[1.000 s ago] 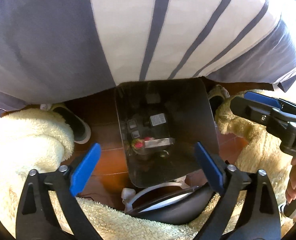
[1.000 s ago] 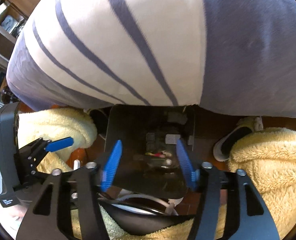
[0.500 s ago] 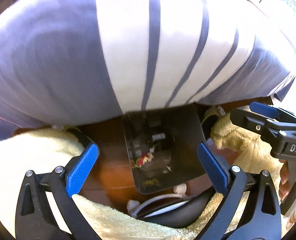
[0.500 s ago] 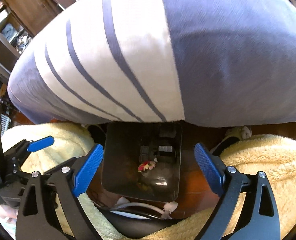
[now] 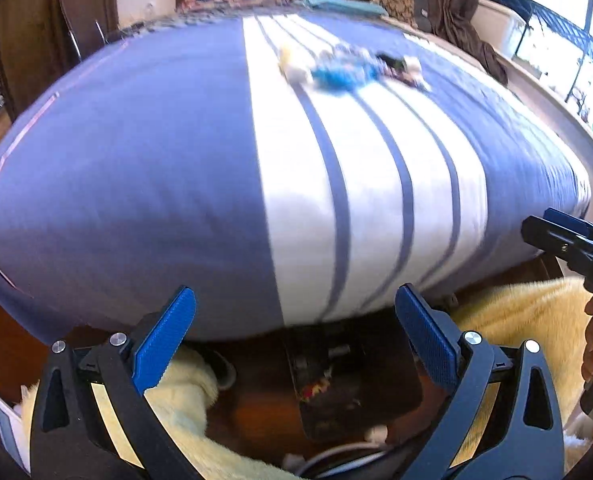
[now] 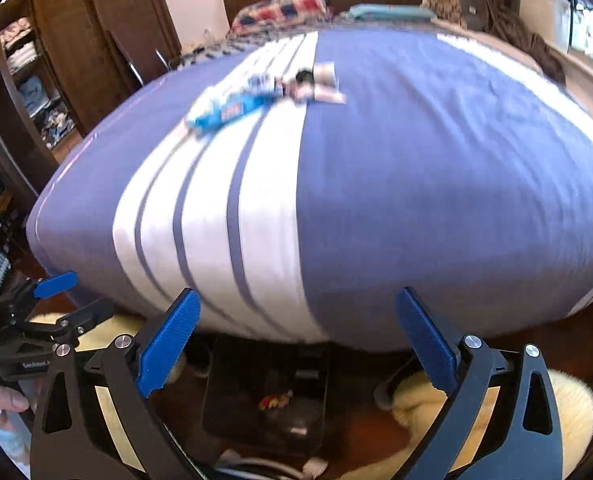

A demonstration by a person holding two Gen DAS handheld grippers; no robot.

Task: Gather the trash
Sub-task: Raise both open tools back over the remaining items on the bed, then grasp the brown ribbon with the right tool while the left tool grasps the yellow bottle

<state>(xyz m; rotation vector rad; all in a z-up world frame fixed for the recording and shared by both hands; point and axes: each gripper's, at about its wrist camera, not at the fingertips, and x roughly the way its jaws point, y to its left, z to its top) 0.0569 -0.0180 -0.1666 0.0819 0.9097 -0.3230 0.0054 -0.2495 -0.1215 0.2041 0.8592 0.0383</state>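
Here the left gripper [image 5: 294,340] hangs with its jaws spread wide, nothing between them. Below, on the floor at the foot edge of the bed [image 6: 436,200], sits a dark bin [image 6: 268,396] with a bit of rubbish inside. The right gripper [image 6: 298,340] is opening, its jaws empty too. More trash [image 6: 264,92], a blue wrapper among it, lies toward the bed's far edge.

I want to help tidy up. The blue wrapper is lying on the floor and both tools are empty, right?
Not quite. The blue wrapper lies on top of the striped bed, not the floor, as the right wrist view shows. Both the left tool and right tool are empty.
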